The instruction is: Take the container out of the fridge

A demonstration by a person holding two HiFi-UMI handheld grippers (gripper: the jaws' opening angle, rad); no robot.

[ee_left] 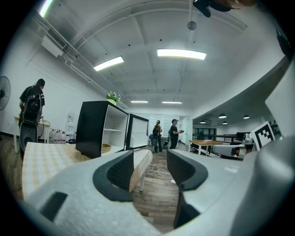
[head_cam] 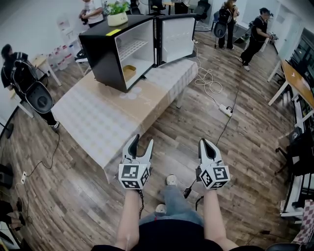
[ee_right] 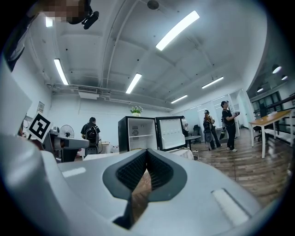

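Left gripper (head_cam: 143, 141) jaws spread, nothing between them; right gripper (head_cam: 205, 143) jaws pressed together, empty, both well short of the fridge (head_cam: 105, 54). Fridge door (head_cam: 177, 37) stands open; shallow tan container (head_cam: 129, 72) sits on the fridge's floor, open side up, long axis and contents unclear

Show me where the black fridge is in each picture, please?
Head view: the fridge is near the top, left of centre, at the far end of the table.
Left gripper view: the fridge is left of centre, at mid height.
Right gripper view: the fridge is around the middle of the picture.
Shared landmark: the potted plant on top of the fridge.
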